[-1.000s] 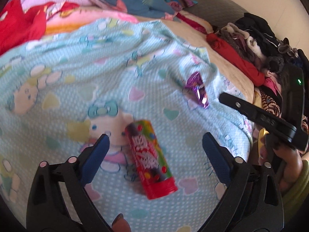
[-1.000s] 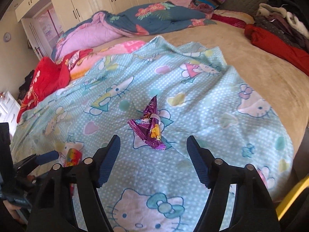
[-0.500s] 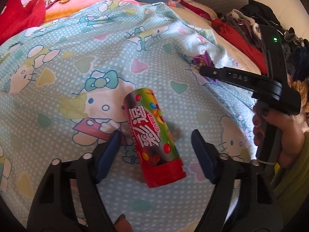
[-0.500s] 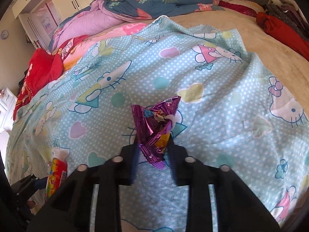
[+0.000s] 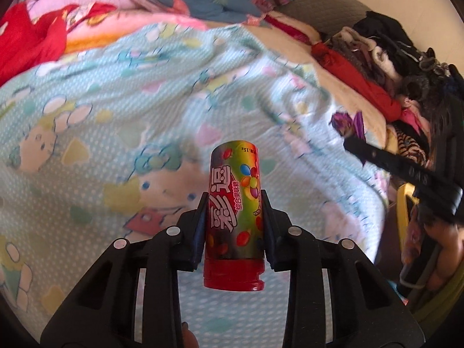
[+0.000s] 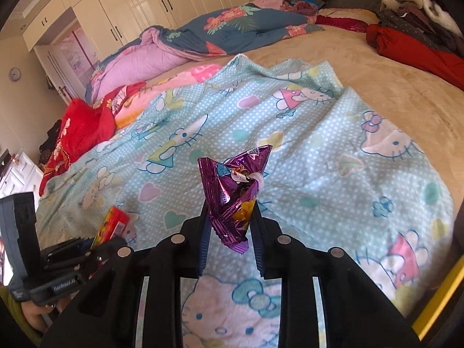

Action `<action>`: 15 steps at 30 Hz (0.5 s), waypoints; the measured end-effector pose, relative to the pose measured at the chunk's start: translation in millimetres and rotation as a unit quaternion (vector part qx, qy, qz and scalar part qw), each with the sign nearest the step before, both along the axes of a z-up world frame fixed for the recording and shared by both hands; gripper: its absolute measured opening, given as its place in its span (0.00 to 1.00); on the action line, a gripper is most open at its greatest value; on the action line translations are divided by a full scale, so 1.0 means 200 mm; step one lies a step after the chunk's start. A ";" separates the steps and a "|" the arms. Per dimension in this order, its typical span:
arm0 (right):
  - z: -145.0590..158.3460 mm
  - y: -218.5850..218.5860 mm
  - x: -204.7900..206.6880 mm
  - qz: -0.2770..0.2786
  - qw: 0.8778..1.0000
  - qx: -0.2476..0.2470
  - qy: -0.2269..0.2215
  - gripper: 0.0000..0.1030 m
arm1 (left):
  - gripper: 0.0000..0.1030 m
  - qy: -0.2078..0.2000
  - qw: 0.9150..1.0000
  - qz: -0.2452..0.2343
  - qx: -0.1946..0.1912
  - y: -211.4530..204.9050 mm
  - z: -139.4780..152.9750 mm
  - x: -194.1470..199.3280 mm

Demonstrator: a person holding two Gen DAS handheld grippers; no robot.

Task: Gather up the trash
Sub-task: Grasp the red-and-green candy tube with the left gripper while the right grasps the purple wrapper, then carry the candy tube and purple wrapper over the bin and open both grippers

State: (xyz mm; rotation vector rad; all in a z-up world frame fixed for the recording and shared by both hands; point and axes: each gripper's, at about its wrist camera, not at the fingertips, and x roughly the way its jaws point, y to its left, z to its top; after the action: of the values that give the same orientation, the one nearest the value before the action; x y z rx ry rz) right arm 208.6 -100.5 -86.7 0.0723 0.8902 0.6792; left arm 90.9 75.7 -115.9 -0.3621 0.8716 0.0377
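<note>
Purple foil wrapper (image 6: 235,200), light and crinkly, sitting pinched in right gripper (image 6: 230,232); left gripper (image 5: 233,226) jaws closing on stiff candy tube (image 5: 234,211), holding mid-body above bed blanket (image 5: 116,101).

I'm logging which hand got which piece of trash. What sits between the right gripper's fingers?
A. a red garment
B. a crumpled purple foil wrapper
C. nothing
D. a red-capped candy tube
B: in the right wrist view the purple wrapper is pinched between the right gripper pads, above the blue cartoon sheet.
</note>
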 end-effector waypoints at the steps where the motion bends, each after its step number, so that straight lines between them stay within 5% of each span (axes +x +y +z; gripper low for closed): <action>1: 0.02 -0.02 -0.02 -0.002 1.000 0.004 -0.004 0.24 | 0.25 -0.008 1.000 -0.003 0.002 -0.01 0.03 0.01; 15: 0.22 -0.37 -0.24 -0.051 0.998 0.022 -0.040 0.24 | 0.25 -0.073 0.995 -0.063 0.003 -0.33 0.27 0.08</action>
State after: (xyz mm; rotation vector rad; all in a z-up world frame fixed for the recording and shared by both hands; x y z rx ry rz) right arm 159.9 -174.4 -42.3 0.1280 0.7884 0.6031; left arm 107.4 9.9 -62.1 -0.2990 0.7475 -0.1022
